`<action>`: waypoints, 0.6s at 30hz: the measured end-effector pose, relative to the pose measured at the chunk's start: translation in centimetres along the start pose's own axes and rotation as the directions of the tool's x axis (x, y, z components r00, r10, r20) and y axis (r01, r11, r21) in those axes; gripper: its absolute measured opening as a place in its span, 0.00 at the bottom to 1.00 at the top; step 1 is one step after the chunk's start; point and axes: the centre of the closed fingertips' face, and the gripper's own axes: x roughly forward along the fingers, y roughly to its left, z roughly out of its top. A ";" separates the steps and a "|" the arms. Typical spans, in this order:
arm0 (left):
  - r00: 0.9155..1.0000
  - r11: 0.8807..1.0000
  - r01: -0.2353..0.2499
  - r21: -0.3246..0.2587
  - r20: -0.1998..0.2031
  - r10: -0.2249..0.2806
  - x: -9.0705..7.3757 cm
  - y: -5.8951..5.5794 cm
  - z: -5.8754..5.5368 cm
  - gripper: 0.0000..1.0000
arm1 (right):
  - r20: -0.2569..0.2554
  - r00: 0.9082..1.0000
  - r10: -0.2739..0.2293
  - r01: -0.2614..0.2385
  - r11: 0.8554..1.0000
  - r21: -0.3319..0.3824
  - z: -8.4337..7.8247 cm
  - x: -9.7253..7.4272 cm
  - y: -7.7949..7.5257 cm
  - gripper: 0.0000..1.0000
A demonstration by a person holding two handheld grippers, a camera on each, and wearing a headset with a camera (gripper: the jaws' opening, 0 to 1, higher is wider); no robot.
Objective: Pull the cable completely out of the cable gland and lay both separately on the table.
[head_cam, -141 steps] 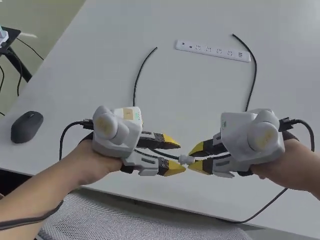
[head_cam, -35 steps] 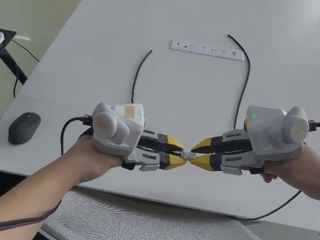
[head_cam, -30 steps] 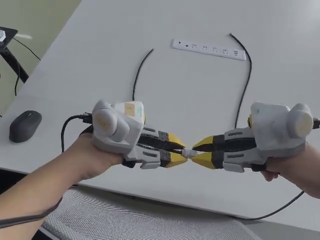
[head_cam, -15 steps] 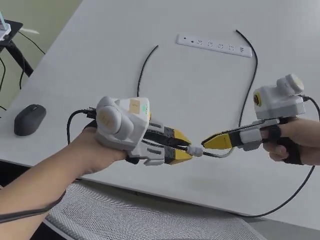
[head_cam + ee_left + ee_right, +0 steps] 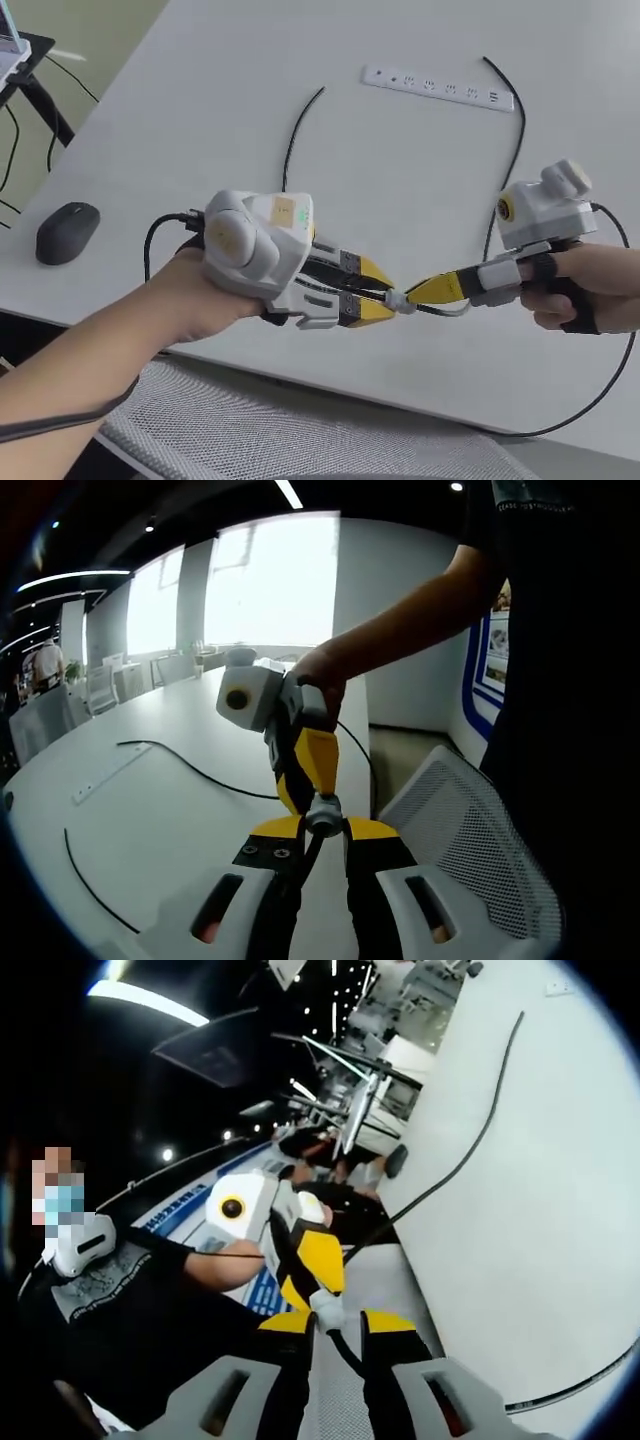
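1. Rolled onto its side and drawn back rightward since a second ago, the right gripper (image 5: 420, 293) has bared a short bow of cable (image 5: 452, 311) beside the cable gland (image 5: 398, 298).
2. Over the near edge of the table (image 5: 400, 190) the left gripper (image 5: 378, 301) is clenched on the gland to anchor it; the right pinches the cable, so the pull meets a fixed body.
3. Cable remains threaded through the gland; nothing is laid down yet.
4. Farther back lie a mouse (image 5: 67, 231), a loose black lead (image 5: 292, 150) and a power strip (image 5: 440, 87), apart from the work.
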 end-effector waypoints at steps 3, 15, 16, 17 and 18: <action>1.000 1.000 0.000 0.001 0.002 0.000 0.0 0.0 0.1 0.15 | -0.033 0.999 0.021 -0.021 1.000 0.012 -0.5 0.3 0.4 0.11; 1.000 1.000 -0.007 -0.021 0.005 0.007 -0.4 0.3 -0.2 0.15 | -0.040 0.996 -0.084 0.076 0.982 -0.175 -0.2 0.5 0.4 0.08; 1.000 1.000 -0.011 -0.026 0.007 0.011 -0.5 0.4 -0.3 0.15 | -0.028 0.992 -0.123 0.113 0.963 -0.244 0.1 0.5 0.4 0.08; 1.000 0.999 -0.009 -0.045 0.010 0.009 -0.6 0.4 -0.2 0.15 | -0.028 0.989 -0.147 0.133 0.948 -0.288 0.1 0.6 0.5 0.08; 1.000 0.998 -0.001 -0.063 0.017 0.002 -0.7 0.4 -0.2 0.15 | -0.026 0.984 -0.179 0.158 0.922 -0.353 0.1 0.7 0.7 0.08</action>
